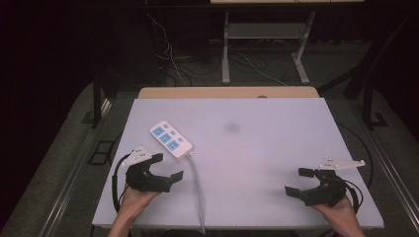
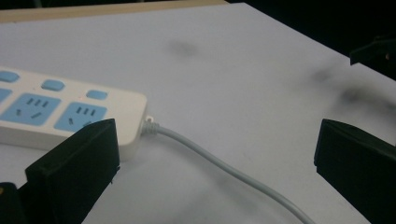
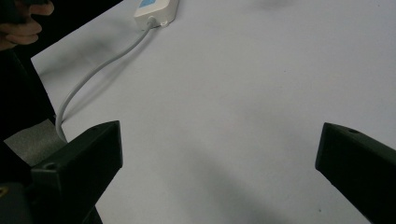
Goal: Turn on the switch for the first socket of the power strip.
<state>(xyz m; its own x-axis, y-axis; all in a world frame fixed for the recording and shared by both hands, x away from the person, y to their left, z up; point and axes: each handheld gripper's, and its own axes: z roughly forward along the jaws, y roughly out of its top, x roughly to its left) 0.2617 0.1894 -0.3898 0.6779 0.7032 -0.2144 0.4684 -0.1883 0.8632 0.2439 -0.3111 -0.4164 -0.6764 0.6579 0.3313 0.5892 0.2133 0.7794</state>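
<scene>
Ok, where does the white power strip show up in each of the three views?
High view: power strip left of centre, beyond the left tool.
Left gripper view: at the left edge, beside one jaw.
Right gripper view: its end at the top, left of centre.
Shared landmark: its grey cable.

Wide open white tabletop (image 1: 257,148) across the middle and the whole right half, from far edge to near edge, bare room for either gripper to sweep through. The one obstacle sits in the left half: a white plastic power strip with blue sockets (image 1: 171,139), lying diagonally, and its grey round cable (image 1: 198,190) running from the strip's near end straight down over the near edge. That cable fences off the near left corner, just beside the wide-open black left gripper (image 1: 168,167).
</scene>
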